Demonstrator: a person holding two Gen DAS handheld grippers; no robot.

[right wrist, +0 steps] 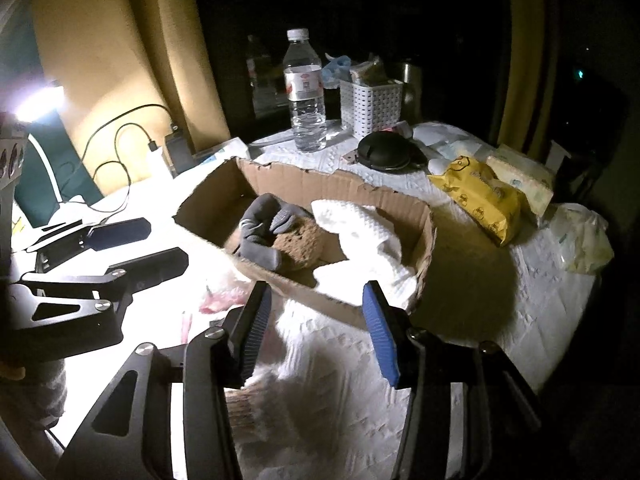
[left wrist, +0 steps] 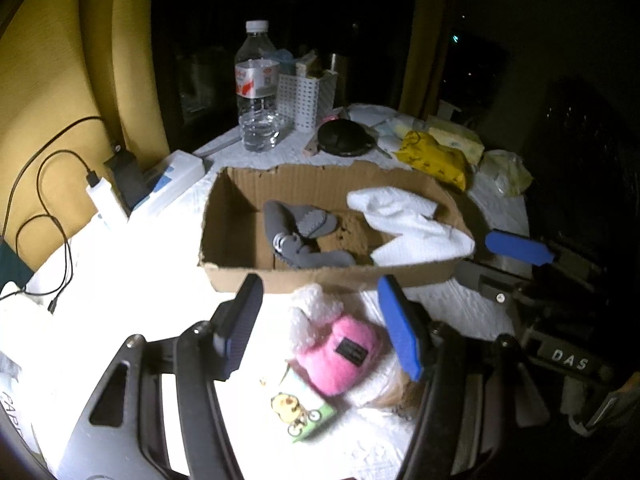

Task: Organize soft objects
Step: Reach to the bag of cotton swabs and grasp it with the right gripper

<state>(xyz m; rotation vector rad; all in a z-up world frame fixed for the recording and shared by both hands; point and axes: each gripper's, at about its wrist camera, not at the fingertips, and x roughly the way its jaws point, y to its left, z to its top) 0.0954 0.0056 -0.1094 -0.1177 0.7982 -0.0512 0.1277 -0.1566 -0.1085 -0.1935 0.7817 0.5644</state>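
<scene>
A cardboard box [left wrist: 224, 216] sits on the white-covered table and holds grey socks [left wrist: 304, 232] and a white cloth [left wrist: 408, 224]. It also shows in the right wrist view [right wrist: 288, 178] with the socks [right wrist: 260, 236] and the cloth [right wrist: 360, 224] inside. A pink plush toy [left wrist: 340, 352] with white fluffy trim lies in front of the box. My left gripper [left wrist: 320, 320] is open, its fingers on either side of the toy and above it. My right gripper [right wrist: 316, 320] is open and empty at the box's near edge. The pink toy [right wrist: 224, 300] shows blurred to its left.
A water bottle [left wrist: 258, 88], a white basket [left wrist: 304, 98], a black round case [left wrist: 344, 138], a yellow packet [left wrist: 436, 160] and tissue packs stand behind the box. A charger and cables [left wrist: 100, 196] lie at the left. A small cartoon card [left wrist: 304, 412] lies by the toy.
</scene>
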